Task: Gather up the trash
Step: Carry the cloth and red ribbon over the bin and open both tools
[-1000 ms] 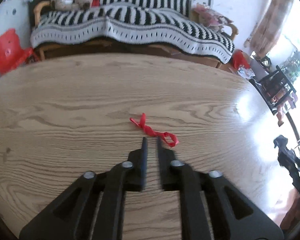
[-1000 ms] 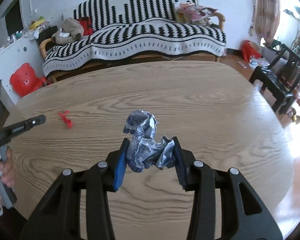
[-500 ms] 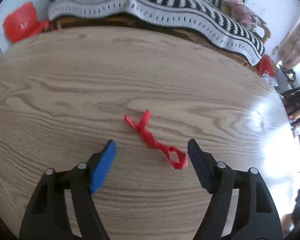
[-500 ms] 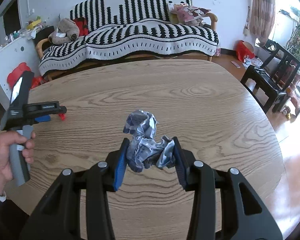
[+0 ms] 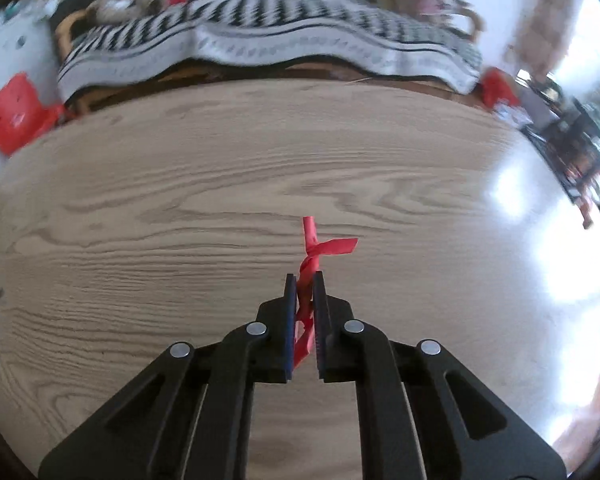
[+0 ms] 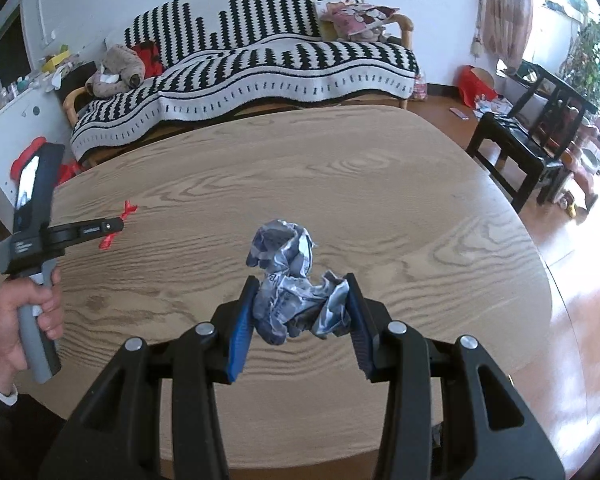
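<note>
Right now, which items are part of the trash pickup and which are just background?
In the job:
- red twisted strip, pinched in the left gripper, whose jaws have just closed on it
- crumpled paper wad, held in the right gripper

Just lying about:
- striped sofa throw
- stuffed toy
- black chair
- wooden table

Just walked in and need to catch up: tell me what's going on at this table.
A person is collecting trash off a wooden table with a hand-held gripper in each hand. The left hand-held gripper has just been closing its jaws and now pinches a twisted red strip, whose free end sticks out past the fingertips. The right hand-held gripper is clamped on a crumpled wad of grey printed paper, held above the tabletop. No bin is visible in either view.
</note>
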A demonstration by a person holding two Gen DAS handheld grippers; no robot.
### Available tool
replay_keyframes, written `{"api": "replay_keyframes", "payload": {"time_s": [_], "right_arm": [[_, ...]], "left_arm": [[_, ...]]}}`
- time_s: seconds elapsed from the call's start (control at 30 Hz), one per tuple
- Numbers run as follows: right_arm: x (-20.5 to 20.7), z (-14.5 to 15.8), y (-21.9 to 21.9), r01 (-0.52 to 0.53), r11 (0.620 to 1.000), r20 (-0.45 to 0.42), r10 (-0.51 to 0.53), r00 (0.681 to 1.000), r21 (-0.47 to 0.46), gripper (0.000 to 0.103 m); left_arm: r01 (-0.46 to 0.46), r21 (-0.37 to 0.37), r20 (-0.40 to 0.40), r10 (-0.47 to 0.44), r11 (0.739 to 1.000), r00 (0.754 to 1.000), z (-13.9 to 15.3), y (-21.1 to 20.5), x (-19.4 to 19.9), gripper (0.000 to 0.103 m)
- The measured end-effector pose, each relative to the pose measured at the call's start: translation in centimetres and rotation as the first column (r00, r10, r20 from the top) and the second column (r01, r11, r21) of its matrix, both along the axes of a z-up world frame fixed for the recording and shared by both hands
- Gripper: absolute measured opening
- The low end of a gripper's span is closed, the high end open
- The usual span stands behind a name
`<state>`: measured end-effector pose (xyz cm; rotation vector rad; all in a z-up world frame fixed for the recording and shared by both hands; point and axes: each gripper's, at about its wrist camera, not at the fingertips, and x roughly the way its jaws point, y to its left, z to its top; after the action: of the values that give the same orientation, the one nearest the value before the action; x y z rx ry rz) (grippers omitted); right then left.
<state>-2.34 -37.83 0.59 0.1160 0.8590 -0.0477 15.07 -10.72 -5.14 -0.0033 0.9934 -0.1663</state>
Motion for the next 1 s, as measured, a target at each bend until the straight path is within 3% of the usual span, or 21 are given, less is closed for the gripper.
{"api": "replay_keyframes", "payload": {"time_s": [0.2,0.33,0.6,1.0], "right_arm": [[-3.7,0.3,-3.7,0.072,0.997,0.006,-0.072,0.997,0.003,0.042],[-6.9,0.7,-7.2,0.132,0.991,0.008,-0.132,0.991,0.03,0.042],[-13.9,0.0,-15.8,0.305,0.948,-0.022,-0.305,0.952,0.085,0.042],[-20.9,-3.2,-23.2,0.463,0.872,-0.111,-0.45,0.886,0.159,0.043]], "left_arm": [[0.206,-0.013,0.065,-0.205,0.979,0.977,2.4,-6.8,-5.7,0.007],[0.347,-0.044,0.08,-0.343,0.937,0.936,3.0,-12.3,-10.1,0.007],[0.577,-0.11,0.107,-0.567,0.81,0.817,2.7,-22.7,-18.0,0.007],[0.741,-0.114,0.053,-0.741,0.662,0.67,-1.1,-32.2,-24.2,0.007]]}}
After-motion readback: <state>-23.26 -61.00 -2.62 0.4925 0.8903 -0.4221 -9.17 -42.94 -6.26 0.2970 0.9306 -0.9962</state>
